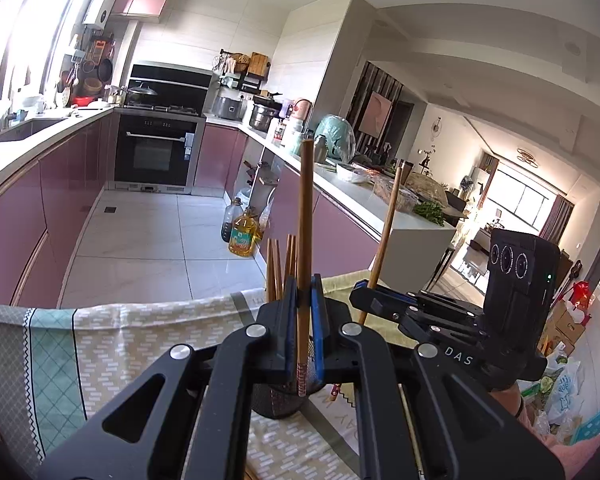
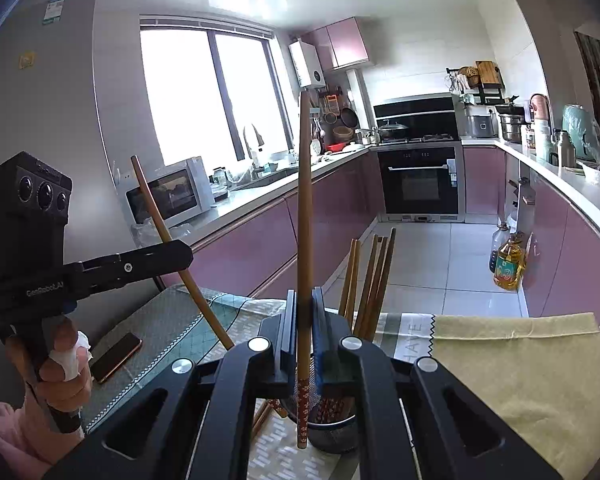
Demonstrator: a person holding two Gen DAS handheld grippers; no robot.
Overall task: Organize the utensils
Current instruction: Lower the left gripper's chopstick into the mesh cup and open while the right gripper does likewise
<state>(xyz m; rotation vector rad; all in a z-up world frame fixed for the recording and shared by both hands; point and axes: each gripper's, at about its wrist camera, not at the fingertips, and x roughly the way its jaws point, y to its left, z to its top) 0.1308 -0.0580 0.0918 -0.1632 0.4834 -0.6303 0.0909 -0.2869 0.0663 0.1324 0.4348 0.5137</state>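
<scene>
Left hand-held gripper (image 1: 303, 300) clamped on one chopstick (image 1: 305, 216), upright above the mesh holder (image 2: 332, 432). Right hand-held gripper (image 2: 304, 312) clamped on another chopstick (image 2: 303, 216), also above it. Risk: thin sticks pivoting, missing the holder's rim, landing on the desk (image 2: 520, 380).

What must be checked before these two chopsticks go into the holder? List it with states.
1. Left gripper shut on the left chopstick: ok.
2. Right gripper shut on the right chopstick: ok.
3. Both held chopsticks near upright, patterned ends down: ok.
4. Holder standing upright on the tablecloth: ok.
5. Lower tips lined up over the holder's opening: cannot tell.
6. Room left among the standing chopsticks: cannot tell.
</scene>
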